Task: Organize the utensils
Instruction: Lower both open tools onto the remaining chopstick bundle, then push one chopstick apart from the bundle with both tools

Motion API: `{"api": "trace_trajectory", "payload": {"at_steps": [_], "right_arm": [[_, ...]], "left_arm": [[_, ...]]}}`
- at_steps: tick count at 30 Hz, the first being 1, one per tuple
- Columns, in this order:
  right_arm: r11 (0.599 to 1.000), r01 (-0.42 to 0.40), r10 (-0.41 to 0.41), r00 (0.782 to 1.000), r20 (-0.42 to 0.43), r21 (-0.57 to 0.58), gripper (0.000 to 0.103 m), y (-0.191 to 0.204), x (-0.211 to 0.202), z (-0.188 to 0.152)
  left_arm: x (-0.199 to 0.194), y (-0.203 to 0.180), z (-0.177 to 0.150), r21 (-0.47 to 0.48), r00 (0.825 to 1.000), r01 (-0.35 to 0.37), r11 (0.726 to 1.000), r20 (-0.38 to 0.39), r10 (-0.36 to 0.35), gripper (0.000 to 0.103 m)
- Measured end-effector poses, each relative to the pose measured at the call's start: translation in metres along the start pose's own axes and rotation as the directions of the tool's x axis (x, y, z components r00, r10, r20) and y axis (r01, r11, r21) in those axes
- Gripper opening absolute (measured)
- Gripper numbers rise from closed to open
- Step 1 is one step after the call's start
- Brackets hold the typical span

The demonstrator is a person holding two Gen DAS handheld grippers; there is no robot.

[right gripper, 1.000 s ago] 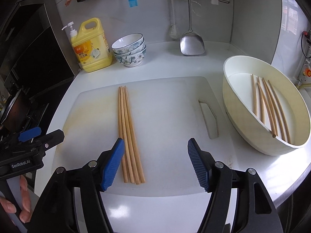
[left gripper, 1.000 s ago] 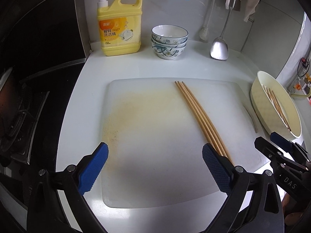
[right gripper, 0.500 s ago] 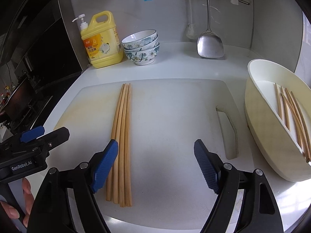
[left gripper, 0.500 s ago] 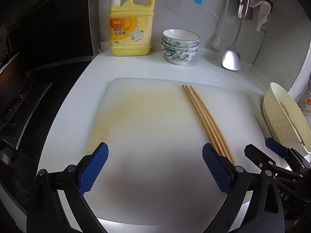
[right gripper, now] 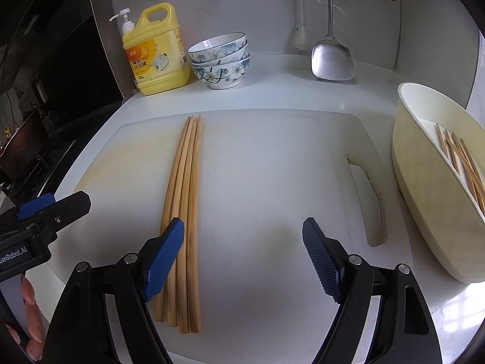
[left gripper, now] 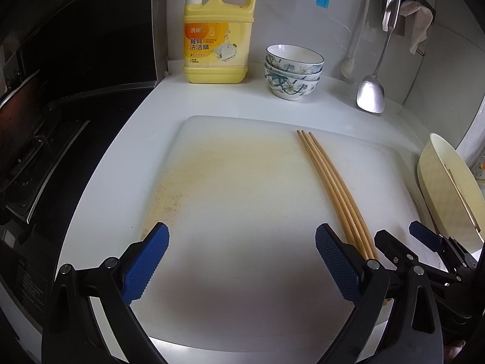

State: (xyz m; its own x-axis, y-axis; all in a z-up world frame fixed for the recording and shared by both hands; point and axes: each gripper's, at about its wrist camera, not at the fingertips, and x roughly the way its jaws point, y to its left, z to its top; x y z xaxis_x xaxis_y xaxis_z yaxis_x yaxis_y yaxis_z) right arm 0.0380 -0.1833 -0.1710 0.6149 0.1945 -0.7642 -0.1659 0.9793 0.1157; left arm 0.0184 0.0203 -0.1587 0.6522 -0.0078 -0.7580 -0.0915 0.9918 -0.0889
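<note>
We see a glossy white surface that runs back to a pale wall. On it lies a wide, flat plastic cutting board with rounded corners, white but stained yellow-brown toward its left edge, and with a long handle slot cut near its right edge.

At the right edge of the surface sits a cream oval basin, smooth-walled and deep, with several thin wooden chopsticks lying loosely inside it. At the back left corner stands a yellow plastic detergent jug with a white pump, and just beside it a stack of three glazed bowls, white with blue flower prints. A steel spatula hangs against the back wall, its dull blade down at the surface.

The bundle of chopsticks lies on the left half of the board, four slim, round, pale-brown wooden sticks pressed side by side, running from the board's far edge toward its near edge, their ends roughly level.

Our right claw has just been opening and now stands wide apart, holding nothing; its left blue ribbed pad overlaps the sticks' near part in the view, though we cannot tell if it touches them. Our left claw is also spread wide and empty above the board's near edge, the sticks just outside its right pad.
</note>
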Motion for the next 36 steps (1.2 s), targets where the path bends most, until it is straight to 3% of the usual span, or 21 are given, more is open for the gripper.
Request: {"api": "trace_trajectory", "payload": {"at_steps": [18,36], "right_arm": [[0.994,0.062,-0.063,0.998,-0.005,-0.09,0.077,0.011,0.01,-0.001],[0.995,0.098,-0.098,0.995,0.012,-0.017,0.076,-0.026,0.014,0.01]], "left_arm": [[0.005,0.003,0.0,-0.028,1.0,0.013,1.0,-0.008,-0.013,0.096],[0.03,-0.04,0.005,0.034,0.996,0.065,0.997,-0.065,-0.063,0.096]]}}
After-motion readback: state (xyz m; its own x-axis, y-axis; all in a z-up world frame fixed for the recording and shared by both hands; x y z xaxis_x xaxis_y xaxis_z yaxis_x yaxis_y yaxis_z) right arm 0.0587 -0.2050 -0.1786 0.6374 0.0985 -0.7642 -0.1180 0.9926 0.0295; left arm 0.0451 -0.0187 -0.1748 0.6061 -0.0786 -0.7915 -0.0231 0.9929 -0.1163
